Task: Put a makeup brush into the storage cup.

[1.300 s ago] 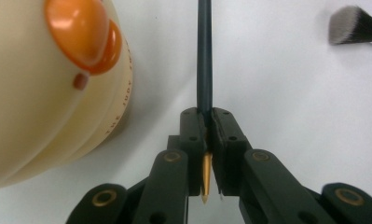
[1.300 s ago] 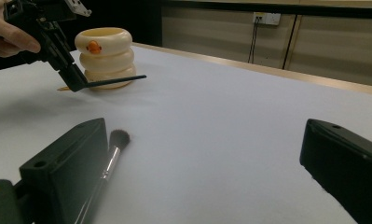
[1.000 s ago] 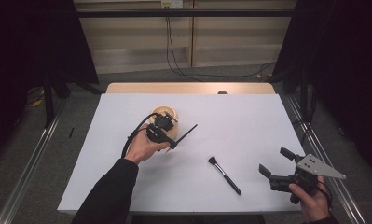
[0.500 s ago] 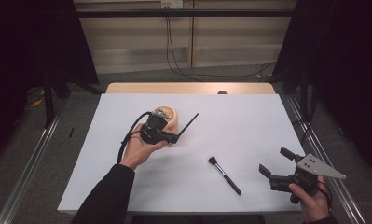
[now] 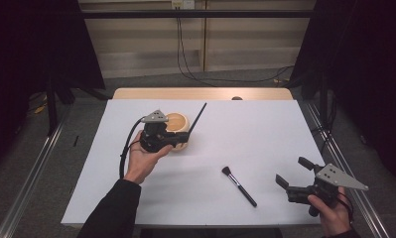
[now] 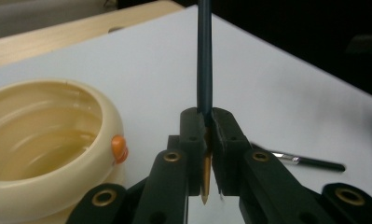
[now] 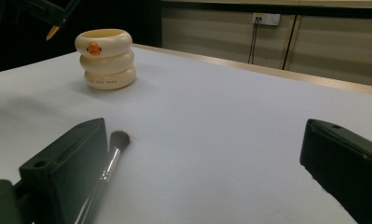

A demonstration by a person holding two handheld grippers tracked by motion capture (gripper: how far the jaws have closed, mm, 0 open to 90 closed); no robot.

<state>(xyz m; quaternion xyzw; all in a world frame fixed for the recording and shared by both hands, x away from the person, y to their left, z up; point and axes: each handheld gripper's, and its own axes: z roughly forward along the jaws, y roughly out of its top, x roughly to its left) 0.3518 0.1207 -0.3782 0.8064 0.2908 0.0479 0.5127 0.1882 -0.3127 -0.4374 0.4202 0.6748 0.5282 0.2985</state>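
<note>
One dark pencil (image 5: 197, 119) clamped in left gripper (image 5: 185, 136) beside one cream ringed holder (image 5: 178, 130); one black makeup brush (image 5: 239, 186) lies mid-surface (image 5: 265, 134); right gripper (image 5: 291, 177) gapes empty near the front edge.

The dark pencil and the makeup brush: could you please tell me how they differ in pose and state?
The dark pencil is clamped between the shut left gripper, lifted beside the cream holder; the makeup brush lies loose on the white table, near the open right gripper. The pencil has a bare orange tip; the brush ends in a bristle tuft. Both are slim and dark.
</note>
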